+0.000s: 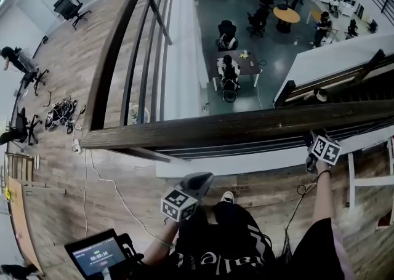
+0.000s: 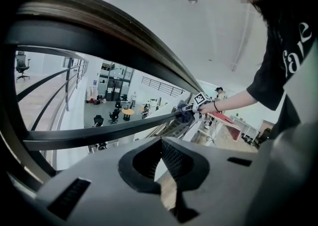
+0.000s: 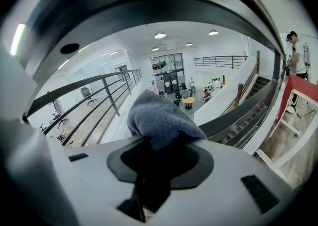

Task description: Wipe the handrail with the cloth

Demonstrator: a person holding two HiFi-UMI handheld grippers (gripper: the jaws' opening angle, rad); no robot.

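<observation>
The dark wooden handrail (image 1: 246,126) runs across the head view, above thin metal bars (image 1: 143,57). My right gripper (image 1: 313,142) sits at the rail's near edge on the right, shut on a grey-blue cloth (image 3: 160,118). In the right gripper view the rail (image 3: 164,6) arches close overhead. From the left gripper view the cloth (image 2: 185,113) shows bunched against the railing far along it. My left gripper (image 1: 201,180) hangs below the rail near the middle, shut with nothing in it (image 2: 161,165), apart from the rail (image 2: 114,36).
A small screen (image 1: 95,254) stands at the lower left. Cables (image 1: 61,114) lie on the wooden floor. A white frame (image 1: 368,181) stands at the right, a red table (image 3: 304,93) beside it. Beyond the rail is a drop to a lower floor with tables (image 1: 286,15), chairs and people.
</observation>
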